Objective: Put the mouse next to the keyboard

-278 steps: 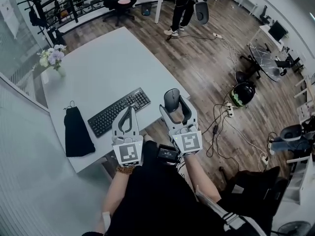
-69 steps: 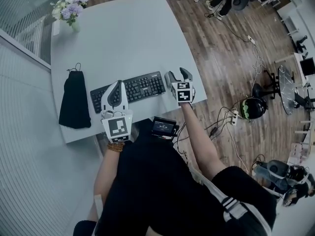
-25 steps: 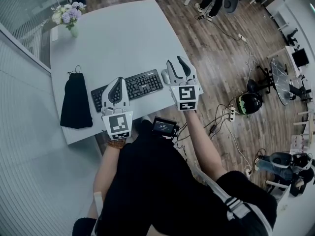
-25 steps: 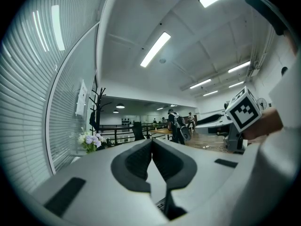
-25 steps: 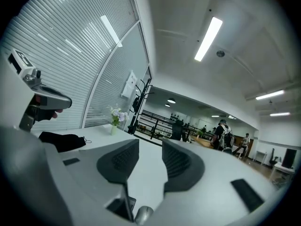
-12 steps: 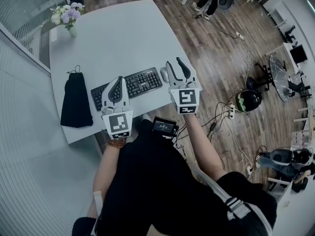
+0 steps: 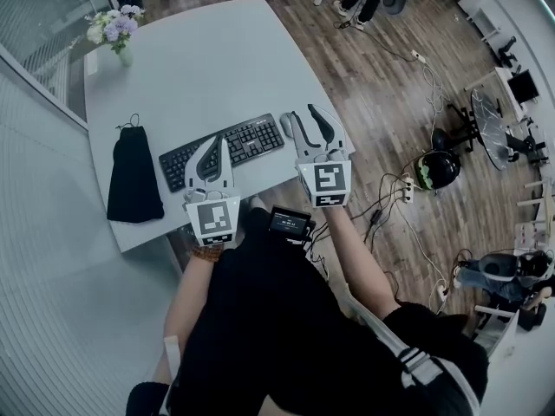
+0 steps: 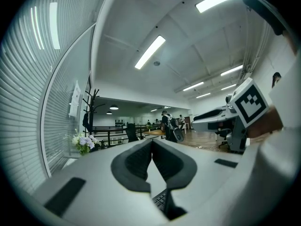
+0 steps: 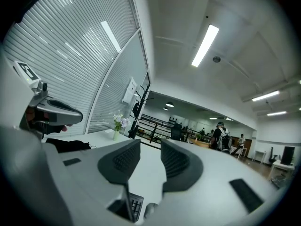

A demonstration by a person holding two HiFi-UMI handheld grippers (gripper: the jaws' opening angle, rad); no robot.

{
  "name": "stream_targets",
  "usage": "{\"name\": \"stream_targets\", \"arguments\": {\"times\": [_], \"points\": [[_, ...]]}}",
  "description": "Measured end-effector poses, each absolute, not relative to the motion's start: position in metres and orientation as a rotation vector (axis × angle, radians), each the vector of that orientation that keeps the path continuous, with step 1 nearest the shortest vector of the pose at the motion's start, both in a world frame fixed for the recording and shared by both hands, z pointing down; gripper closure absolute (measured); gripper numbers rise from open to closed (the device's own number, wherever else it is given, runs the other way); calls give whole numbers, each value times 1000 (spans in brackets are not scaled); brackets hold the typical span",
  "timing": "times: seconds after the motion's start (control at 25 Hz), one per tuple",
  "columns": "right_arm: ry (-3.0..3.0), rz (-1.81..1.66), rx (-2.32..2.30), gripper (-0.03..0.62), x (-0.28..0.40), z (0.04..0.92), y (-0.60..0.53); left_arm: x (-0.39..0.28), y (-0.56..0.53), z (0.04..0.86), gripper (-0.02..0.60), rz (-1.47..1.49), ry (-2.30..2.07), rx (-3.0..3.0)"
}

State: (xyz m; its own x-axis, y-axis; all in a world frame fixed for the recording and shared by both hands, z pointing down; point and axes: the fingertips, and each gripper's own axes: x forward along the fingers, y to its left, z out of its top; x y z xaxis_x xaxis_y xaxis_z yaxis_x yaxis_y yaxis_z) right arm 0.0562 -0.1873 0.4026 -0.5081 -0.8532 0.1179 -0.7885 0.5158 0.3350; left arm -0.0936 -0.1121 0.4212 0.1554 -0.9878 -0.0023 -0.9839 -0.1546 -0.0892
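White table (image 7: pixel 243 59) spreads out below me, with wood floor (image 7: pixel 381 102) past its edge. Nearest, my left gripper (image 7: pixel 218 141) hangs over the left half of the keyboard (image 7: pixel 251 141), its jaws closed tip to tip on nothing. My right gripper (image 7: pixel 303 113) is over the table's right corner. Its jaws have just been narrowing, but there is a gap and nothing sits in it. The mouse (image 7: pixel 286 126) lies on the table just beside the keyboard's right end, free of my jaws.

I judge the placing done; what is left is drawing my grippers away.

The head view lays out mouse and keyboard side by side, with a black pouch (image 7: pixel 134 176) further left. The right gripper view gives only the mouse's top and a keyboard corner beneath my jaws. It does show bare table through the gap, and flowers (image 9: pixel 118 122) at the far end.
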Motion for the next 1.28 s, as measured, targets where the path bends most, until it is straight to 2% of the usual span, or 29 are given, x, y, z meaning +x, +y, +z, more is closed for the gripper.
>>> {"name": "stream_targets", "arguments": {"times": [1.28], "points": [[-2467,-278,1457,510,79,411,-127,-64,-75,418,569,-84,1887,-2406]]}}
